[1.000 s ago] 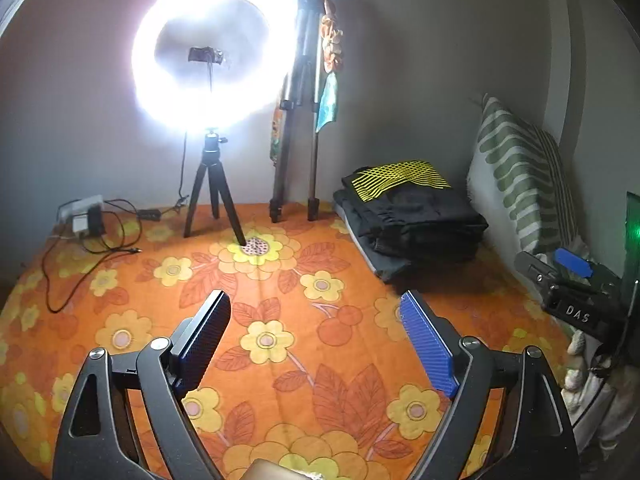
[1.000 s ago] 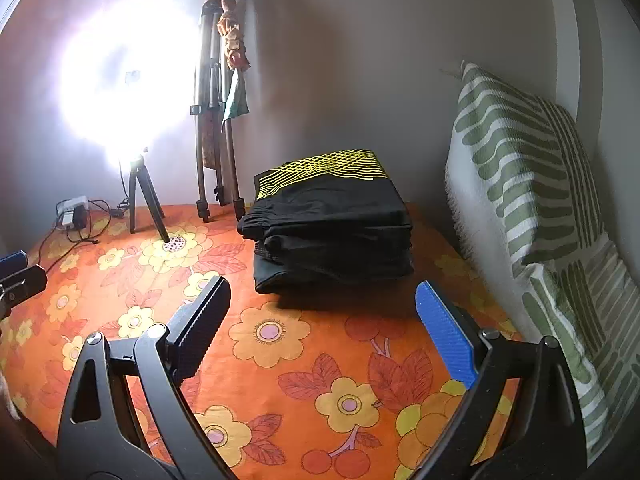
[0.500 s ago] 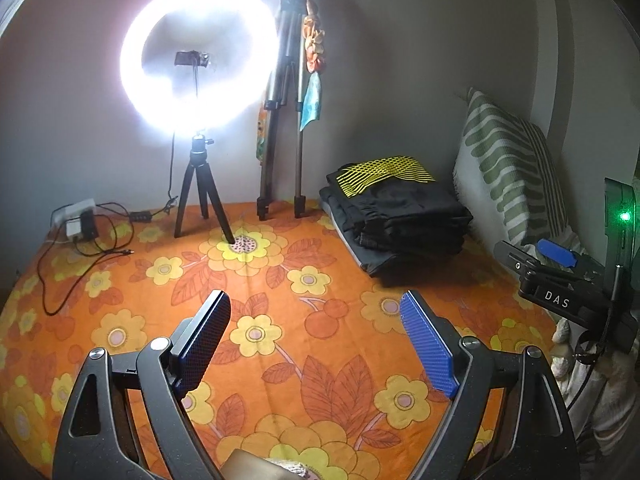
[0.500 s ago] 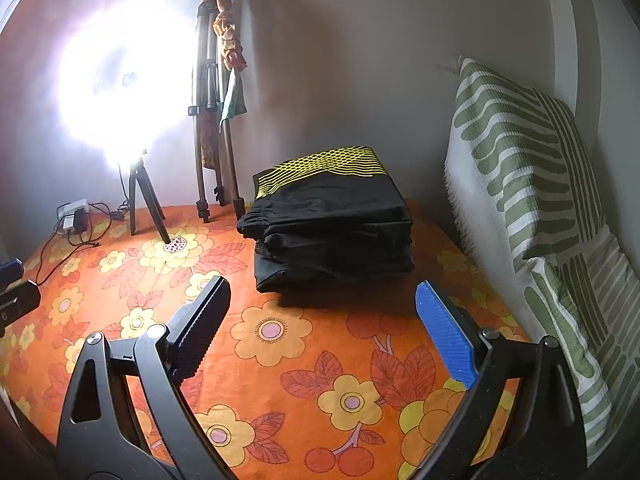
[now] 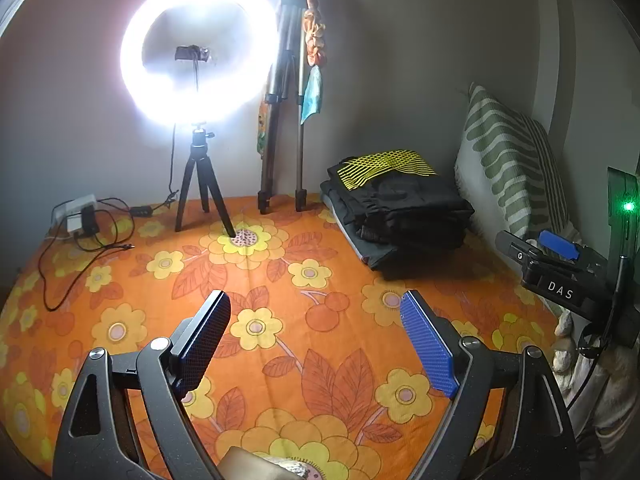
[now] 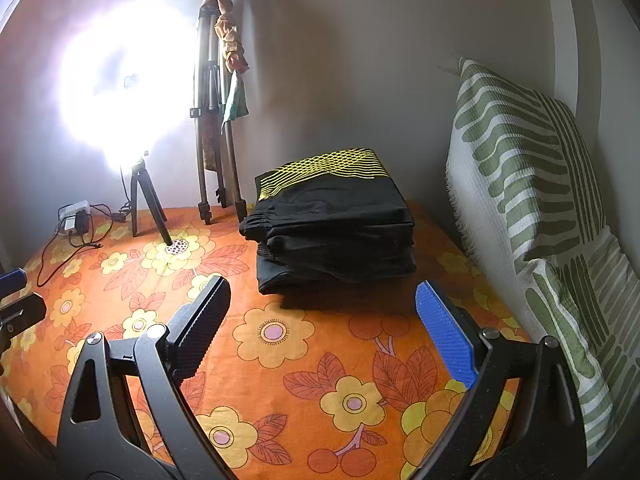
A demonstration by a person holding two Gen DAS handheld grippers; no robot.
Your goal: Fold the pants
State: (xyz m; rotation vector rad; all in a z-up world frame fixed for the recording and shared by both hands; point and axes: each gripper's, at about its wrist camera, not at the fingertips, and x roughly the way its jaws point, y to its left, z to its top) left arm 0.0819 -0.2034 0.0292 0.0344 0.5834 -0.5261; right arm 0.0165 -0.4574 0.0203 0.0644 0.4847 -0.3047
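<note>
A stack of folded pants, soft black fabric with a yellow mesh-like line print on the top piece, sits on a bed covered by an orange sheet printed with yellow flowers and rust leaves. In the right wrist view the stack lies at 12 o'clock beyond the right gripper; its fingers, one faced with a ribbed blue pad and one with a dark knurled pad, stand spread wide with only sheet between them. The left gripper likewise has its fingers spread and holds nothing; from it the stack lies at about 1 o'clock.

A plump cushion with a woven white cover and green stripes leans on the wall at 3 o'clock of the stack. A glowing ring light stands on a small black tripod, with a folded metal tripod beside it.

Only the left view shows the ring's hollow centre and the right gripper's side, lettered "DAS"; the right view shows the stack's layered front edge.
</note>
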